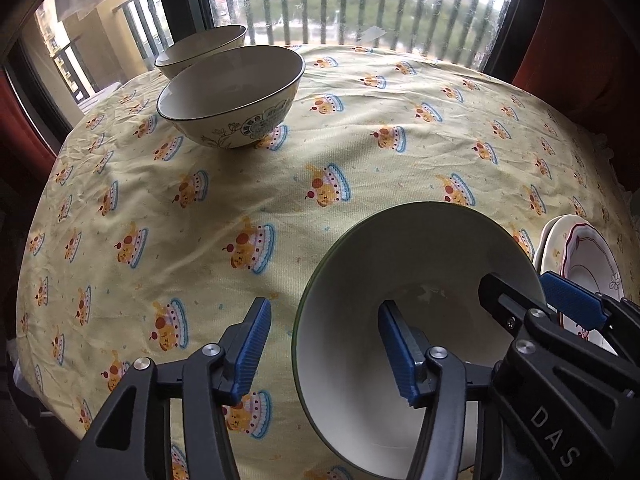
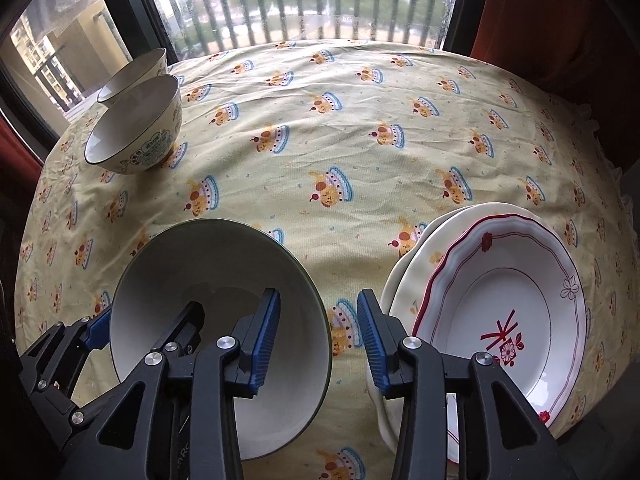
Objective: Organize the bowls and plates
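A white bowl with a dark green rim (image 1: 400, 280) (image 2: 208, 256) sits at the near edge of the table. My left gripper (image 1: 326, 350) is open and straddles its left rim, one finger outside and one inside. My right gripper (image 2: 318, 340) is open and straddles its right rim, its left finger inside the bowl; it also shows in the left wrist view (image 1: 532, 300). My left gripper shows at the bowl's left in the right wrist view (image 2: 148, 320). Stacked plates (image 2: 500, 280) (image 1: 580, 256), the top one white with red trim, lie right of the bowl. Two patterned bowls (image 1: 232, 96) (image 2: 136, 128) stand at the far left.
The round table wears a yellow cloth with cake prints (image 1: 360, 168) (image 2: 340, 140). A window with railings (image 1: 340, 4) is behind the table. Red curtains (image 2: 560, 20) hang at the right. The farther patterned bowl (image 1: 200, 48) stands close to the table's far left edge.
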`<state>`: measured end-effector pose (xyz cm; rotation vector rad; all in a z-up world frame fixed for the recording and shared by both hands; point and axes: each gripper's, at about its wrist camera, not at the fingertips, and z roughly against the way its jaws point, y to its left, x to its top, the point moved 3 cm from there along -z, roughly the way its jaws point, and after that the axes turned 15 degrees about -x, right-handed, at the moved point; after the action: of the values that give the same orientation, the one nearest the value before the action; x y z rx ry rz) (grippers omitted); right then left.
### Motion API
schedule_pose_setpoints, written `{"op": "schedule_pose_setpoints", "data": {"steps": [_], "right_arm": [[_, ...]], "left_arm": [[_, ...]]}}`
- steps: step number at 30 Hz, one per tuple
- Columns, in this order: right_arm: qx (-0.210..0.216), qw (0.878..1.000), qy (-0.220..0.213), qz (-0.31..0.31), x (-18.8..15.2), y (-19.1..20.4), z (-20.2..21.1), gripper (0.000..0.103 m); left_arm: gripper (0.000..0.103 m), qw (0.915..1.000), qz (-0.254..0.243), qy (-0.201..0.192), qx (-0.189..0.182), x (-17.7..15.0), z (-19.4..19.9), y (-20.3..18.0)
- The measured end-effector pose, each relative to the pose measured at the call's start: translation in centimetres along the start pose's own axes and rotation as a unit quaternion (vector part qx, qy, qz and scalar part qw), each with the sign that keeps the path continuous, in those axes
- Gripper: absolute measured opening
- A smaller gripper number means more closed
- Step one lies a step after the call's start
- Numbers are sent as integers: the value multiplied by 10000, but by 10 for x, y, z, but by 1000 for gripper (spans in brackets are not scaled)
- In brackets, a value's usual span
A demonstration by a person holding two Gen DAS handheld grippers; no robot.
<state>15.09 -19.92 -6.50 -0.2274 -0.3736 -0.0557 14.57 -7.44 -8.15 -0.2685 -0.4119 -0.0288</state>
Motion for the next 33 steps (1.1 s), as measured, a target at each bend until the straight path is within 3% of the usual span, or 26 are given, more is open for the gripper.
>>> {"op": "schedule_pose_setpoints", "data": {"steps": [4,17,25,33], "right_arm": [[37,10000,-40,-31,3,-5,3,64],[755,9960,-392,-284,29,-4,40,72],[542,9940,-905,-290,64,10,65,75],[649,9930,-921,-346,98,31,64,82]], "left_arm": [[69,10000,40,-53,61,2,7,3],[73,9981,221,-571,76,29,59,15],[86,9965,136,-819,-28,65,74,32],[89,9961,-6,-880,-37,97,77,57]]}}
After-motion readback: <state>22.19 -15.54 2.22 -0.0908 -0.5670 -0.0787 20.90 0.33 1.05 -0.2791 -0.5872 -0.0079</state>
